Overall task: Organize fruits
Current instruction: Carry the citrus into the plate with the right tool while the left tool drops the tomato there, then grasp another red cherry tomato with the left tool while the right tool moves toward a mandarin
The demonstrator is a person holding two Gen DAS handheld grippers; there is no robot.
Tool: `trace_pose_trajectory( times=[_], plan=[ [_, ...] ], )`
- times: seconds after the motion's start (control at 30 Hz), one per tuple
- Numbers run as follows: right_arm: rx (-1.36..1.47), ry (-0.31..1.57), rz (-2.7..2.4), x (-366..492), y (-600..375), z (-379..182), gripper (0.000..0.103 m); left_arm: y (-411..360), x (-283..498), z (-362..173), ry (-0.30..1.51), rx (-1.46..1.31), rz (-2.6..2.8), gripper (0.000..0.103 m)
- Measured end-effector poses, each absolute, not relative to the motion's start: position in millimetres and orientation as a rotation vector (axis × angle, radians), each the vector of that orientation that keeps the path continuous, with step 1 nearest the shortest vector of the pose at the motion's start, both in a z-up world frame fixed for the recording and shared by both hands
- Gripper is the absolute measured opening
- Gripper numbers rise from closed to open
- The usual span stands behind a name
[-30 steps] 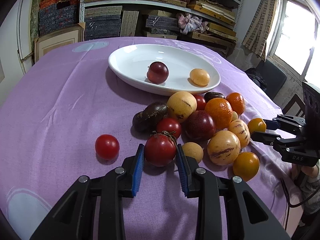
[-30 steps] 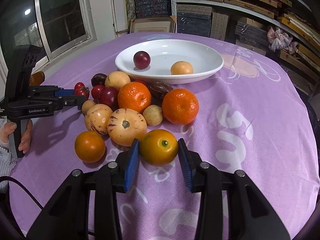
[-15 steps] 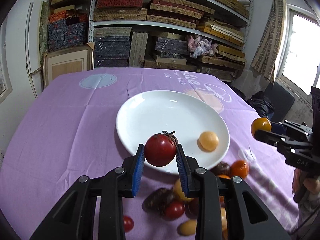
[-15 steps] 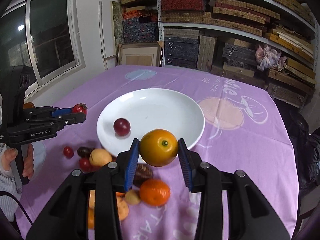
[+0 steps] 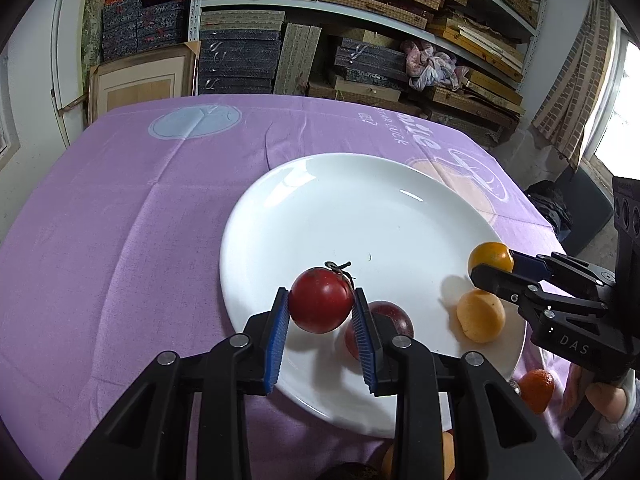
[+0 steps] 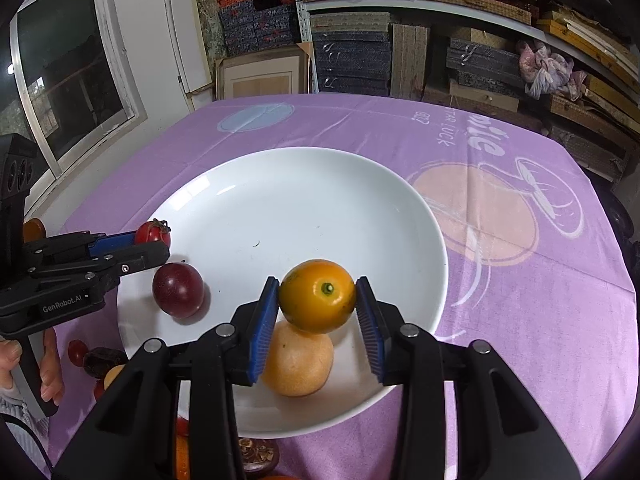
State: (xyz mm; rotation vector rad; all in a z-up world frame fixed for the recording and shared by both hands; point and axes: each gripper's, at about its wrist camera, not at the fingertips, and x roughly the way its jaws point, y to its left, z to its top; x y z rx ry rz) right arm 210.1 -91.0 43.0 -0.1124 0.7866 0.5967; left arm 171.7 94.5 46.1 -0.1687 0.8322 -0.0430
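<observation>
black tool [image 5: 321, 332] arms, blue ribbed pads [image 5: 277, 336], silver screws.

One white plate [image 6: 400, 200], two fruits lying in it, two hand-held grippers, each holding one fruit

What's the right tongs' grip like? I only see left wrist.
Observer: Right tongs are shut on the orange fruit, with a blue pad pressed on each side and its green stem scar facing the camera.
Operator: What's below it?
Observer: The pale orange fruit, lying on the white plate. It appears directly under the held one in the right wrist view.
Operator: Anything on the cloth by the plate's near-left rim?
Observer: A small red tomato and a dark fruit on the purple cloth.
</observation>
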Motion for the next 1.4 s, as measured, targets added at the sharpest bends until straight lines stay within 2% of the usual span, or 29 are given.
trace_pose_trajectory(
  times=[0.03,0.13,0.33,0.4,0.43,0.47,0.5,0.6,0.77,0.97,1.17,1.4],
  plan=[
    [-0.112,0.78,0.599,210,-91,42,0.042,94,173,43,0.839,-0.164,-0.043,0.032],
    [-0.107,0.768,0.601,210,-93,40,0.063,96,175,37,0.849,-0.163,-0.046,0.036],
    [-0.019,0.686,0.618,196,-118,70,0.066,102,165,47,0.825,-0.182,-0.046,0.038],
    [0.027,0.62,0.631,179,-133,96,0.078,108,155,63,0.79,-0.206,-0.043,0.043],
    [0.049,0.582,0.639,168,-141,107,0.09,112,146,73,0.765,-0.22,-0.037,0.045],
    [0.068,0.548,0.646,156,-149,118,0.097,116,138,82,0.743,-0.228,-0.029,0.05],
    [0.077,0.524,0.65,145,-155,126,0.097,118,129,90,0.727,-0.226,-0.018,0.061],
    [0.041,0.512,0.665,112,-169,134,0.097,121,96,102,0.705,-0.152,0.03,0.068],
    [0.015,0.538,0.654,67,-184,98,0.099,123,42,76,0.738,-0.05,0.092,0.069],
    [-0.015,0.601,0.645,51,-184,47,0.099,126,7,31,0.754,-0.055,0.099,0.069],
    [-0.035,0.603,0.642,54,-183,43,0.099,109,7,32,0.742,0.024,0.058,0.069],
    [0.004,0.669,0.624,68,-189,33,0.099,98,18,20,0.812,0.013,-0.028,0.069]
  ],
)
